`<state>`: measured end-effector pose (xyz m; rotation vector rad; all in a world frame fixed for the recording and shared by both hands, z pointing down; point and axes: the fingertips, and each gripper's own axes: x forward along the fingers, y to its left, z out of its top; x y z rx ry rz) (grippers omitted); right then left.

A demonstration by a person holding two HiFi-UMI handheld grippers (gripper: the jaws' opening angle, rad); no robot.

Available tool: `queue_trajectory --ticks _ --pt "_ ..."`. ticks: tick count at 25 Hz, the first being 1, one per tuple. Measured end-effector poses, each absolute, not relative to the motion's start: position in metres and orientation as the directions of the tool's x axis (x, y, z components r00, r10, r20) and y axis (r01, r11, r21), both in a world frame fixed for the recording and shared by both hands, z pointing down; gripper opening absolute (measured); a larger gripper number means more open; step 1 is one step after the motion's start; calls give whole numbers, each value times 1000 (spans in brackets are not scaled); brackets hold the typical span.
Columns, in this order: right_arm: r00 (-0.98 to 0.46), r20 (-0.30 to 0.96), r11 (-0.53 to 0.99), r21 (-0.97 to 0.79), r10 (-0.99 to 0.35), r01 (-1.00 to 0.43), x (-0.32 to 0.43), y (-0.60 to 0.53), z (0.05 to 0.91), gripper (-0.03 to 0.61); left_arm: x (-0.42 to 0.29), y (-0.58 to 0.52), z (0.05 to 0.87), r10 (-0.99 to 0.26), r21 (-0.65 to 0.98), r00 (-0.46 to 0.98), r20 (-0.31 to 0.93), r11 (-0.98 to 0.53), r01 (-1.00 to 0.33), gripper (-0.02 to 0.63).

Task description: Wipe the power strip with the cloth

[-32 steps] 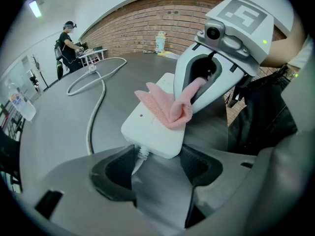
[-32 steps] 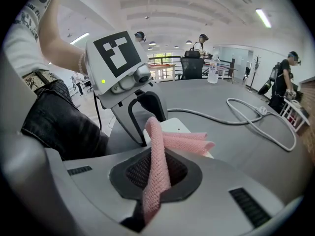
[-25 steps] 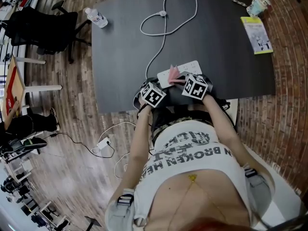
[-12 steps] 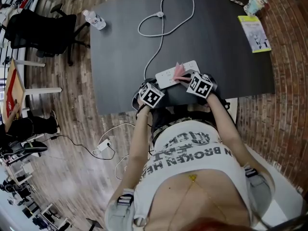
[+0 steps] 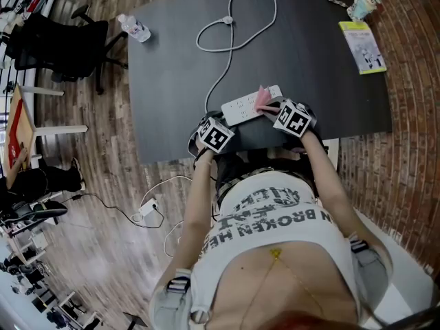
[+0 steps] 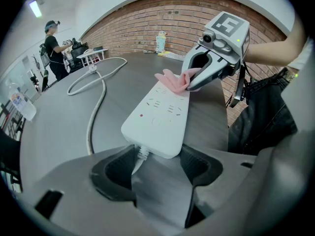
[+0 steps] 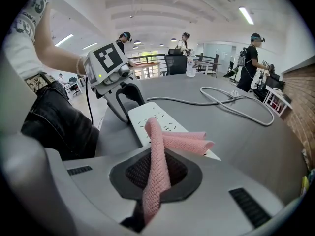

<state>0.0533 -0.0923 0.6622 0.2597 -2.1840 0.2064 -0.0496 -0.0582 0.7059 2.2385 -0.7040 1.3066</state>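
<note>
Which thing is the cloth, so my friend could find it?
Find the big dark grey table, then the white plastic power strip near the person's side. The pink mesh cloth lies on the strip's end, pinched in the right tool; nothing else there is pink.

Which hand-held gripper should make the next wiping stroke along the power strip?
Right. The right hand-held gripper is shut on the cloth, which lies on the power strip; the left hand-held gripper holds its cord end.

On the dark table (image 5: 172, 60), a water bottle (image 5: 135, 26) lies at the 10 o'clock corner, with a cup (image 5: 362, 7) and a booklet (image 5: 362, 47) at 2 o'clock. A black office chair (image 5: 58, 43) stands on the wooden floor at 9 o'clock, and a white adapter (image 5: 148, 205) lies at 7 o'clock.
</note>
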Motion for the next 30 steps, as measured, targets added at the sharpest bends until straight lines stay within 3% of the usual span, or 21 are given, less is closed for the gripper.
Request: queue_trajectory --ticks 30 --pt "-531 823 881 -81 -205 -465 109 -108 663 17 -48 -56 706 -211 119 422 881 -765 -633 272"
